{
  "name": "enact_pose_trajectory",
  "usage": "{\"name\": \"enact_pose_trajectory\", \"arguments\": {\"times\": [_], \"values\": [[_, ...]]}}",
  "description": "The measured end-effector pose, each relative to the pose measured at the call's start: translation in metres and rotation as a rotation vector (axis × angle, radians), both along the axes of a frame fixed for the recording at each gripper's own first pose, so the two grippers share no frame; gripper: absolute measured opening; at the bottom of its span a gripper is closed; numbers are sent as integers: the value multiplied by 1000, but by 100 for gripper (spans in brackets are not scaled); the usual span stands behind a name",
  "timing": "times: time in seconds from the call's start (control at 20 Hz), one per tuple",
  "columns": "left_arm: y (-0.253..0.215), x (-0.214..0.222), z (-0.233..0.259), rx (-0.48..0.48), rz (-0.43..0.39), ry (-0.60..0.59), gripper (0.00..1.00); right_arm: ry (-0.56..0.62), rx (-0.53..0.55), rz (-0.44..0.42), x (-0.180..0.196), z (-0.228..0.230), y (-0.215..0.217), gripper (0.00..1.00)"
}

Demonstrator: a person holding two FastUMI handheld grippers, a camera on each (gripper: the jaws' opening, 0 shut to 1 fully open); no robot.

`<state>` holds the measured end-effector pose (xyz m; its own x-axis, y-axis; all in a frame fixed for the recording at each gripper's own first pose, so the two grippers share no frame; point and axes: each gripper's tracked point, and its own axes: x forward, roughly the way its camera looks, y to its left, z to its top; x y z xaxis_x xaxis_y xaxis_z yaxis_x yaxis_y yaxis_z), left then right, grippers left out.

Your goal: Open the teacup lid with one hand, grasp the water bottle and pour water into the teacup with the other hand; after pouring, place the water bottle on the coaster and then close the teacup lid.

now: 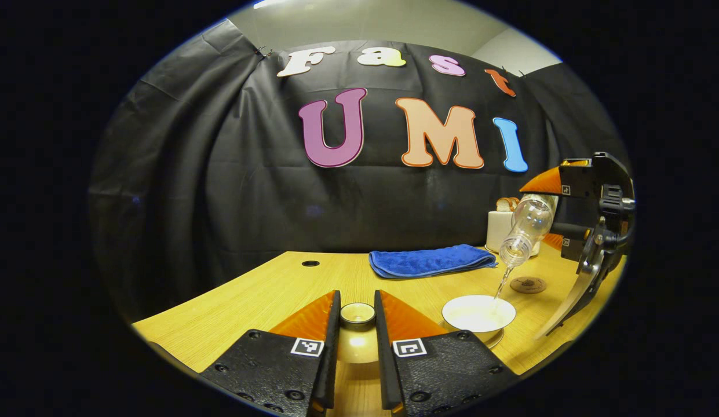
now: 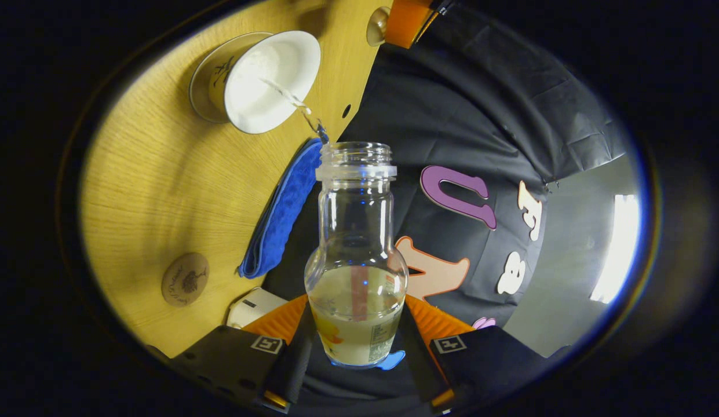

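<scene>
We see the wooden tabletop [image 1: 266, 289] stretching back to the black cloth wall. On its far side lies a folded blue towel [image 1: 431, 260], and to the right of that stands a white box [image 1: 498, 229] near the wall.

In the left gripper view, the right tongs [image 1: 553, 211] hang over the right part of the tabletop, and both fingers press on the water bottle [image 1: 524, 229], which is tipped mouth-down. A thin stream of water [image 1: 501, 284] falls from its mouth into the open white teacup [image 1: 478, 313], which sits on a saucer just right of our left tongs. In the right gripper view the bottle [image 2: 356, 255] sits between the fingers, with water gathered at its gripped end.

The left tongs [image 1: 357, 324] are closed narrowly on the teacup lid [image 1: 357, 315], held by its knob, to the left of the cup.

The round coaster [image 1: 528, 284] lies bare on the tabletop, just beyond the cup and under the bottle's neck.
</scene>
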<state>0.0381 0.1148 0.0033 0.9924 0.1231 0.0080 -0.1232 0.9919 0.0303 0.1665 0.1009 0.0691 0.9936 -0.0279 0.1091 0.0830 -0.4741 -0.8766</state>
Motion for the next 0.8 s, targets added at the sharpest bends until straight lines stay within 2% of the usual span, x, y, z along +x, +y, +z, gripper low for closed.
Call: {"name": "enact_pose_trajectory", "arguments": {"times": [0.25, 0.6, 0.7, 0.8], "values": [[0, 0, -1, 0, 0, 0, 29, -38, -19, 24, 0, 13, 4, 77], [0, 1, -1, 0, 0, -1, 29, -43, -52, 40, 0, 9, 4, 77], [0, 0, 0, 1, 0, -1, 29, -13, -2, 32, 0, -1, 2, 78], [0, -1, 0, 1, 0, -1, 28, 53, 127, 17, -1, -18, -2, 79]]}}
